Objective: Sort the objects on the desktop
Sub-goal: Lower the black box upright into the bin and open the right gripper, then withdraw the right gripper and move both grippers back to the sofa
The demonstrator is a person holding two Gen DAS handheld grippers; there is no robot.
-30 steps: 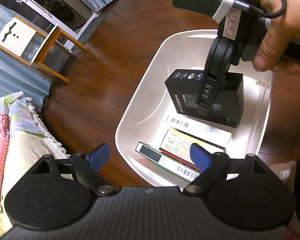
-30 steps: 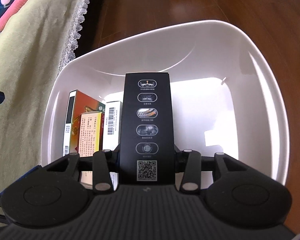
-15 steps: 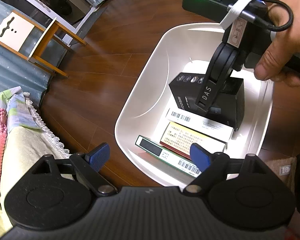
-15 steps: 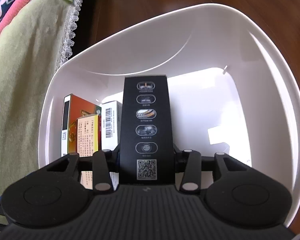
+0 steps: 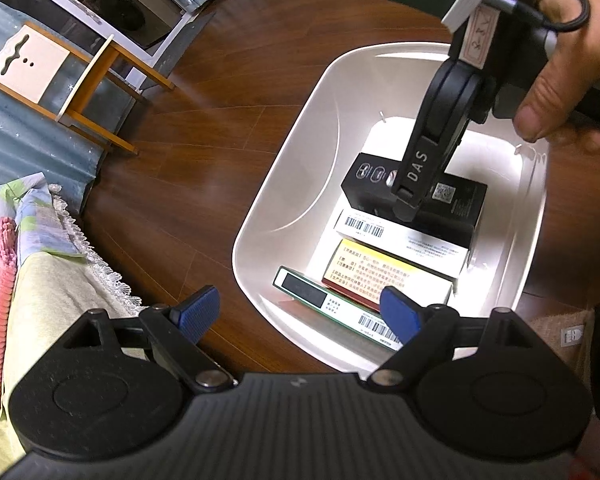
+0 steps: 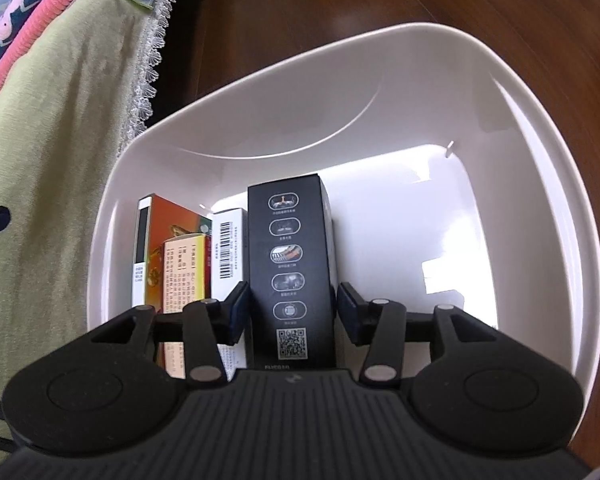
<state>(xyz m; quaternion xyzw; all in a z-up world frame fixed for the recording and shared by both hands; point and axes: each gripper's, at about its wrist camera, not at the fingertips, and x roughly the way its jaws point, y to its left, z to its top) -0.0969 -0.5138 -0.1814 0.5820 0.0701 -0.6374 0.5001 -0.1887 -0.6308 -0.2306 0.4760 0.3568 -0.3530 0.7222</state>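
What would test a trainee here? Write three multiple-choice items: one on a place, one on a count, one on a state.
1. Where is the tall black cardboard box?
A. On the dark wooden table
B. Inside the white plastic bin
C. On the green cloth

2. How many boxes are in the bin?
A. Two
B. Four
C. Six

3. How is the left gripper?
A. Open, with nothing between its blue pads
B. Shut on a box
C. Shut and empty

Key: 1 B, the bin's white walls rise all around the box. 2 B, the black box, the white barcode box, the yellow-and-red box and the flat green-edged box. 3 A, its pads stand far apart, with only the table and the bin's rim behind them.
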